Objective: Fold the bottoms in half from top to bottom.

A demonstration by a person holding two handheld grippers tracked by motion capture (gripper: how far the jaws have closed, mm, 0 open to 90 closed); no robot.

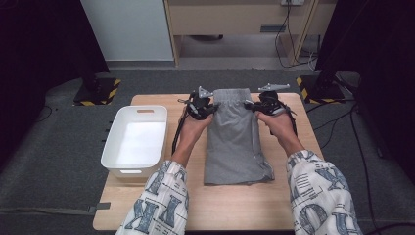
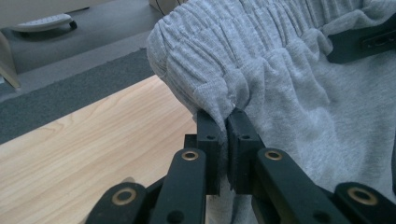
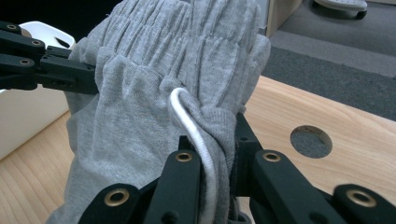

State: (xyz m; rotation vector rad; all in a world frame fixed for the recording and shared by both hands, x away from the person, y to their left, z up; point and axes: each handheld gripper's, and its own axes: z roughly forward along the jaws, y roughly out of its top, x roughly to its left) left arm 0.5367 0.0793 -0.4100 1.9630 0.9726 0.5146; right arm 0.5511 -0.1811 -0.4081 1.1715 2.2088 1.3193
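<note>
A pair of grey shorts [image 1: 235, 142] lies folded lengthwise down the middle of the wooden table [image 1: 156, 196], waistband at the far end. My left gripper [image 1: 211, 106] is shut on the left side of the gathered waistband [image 2: 219, 70], the cloth pinched between its jaws. My right gripper [image 1: 250, 105] is shut on the right side of the waistband [image 3: 187, 51], with the white drawstring [image 3: 196, 135] caught in its jaws. The other gripper's jaw [image 3: 51, 70] grips the cloth farther off in the right gripper view. The waistband end is lifted a little off the table.
A white plastic bin [image 1: 135, 141] stands on the table's left side, empty. A round hole [image 3: 311, 141] is cut in the tabletop near the right gripper. Dark carpet surrounds the table, with cables on the floor at the right.
</note>
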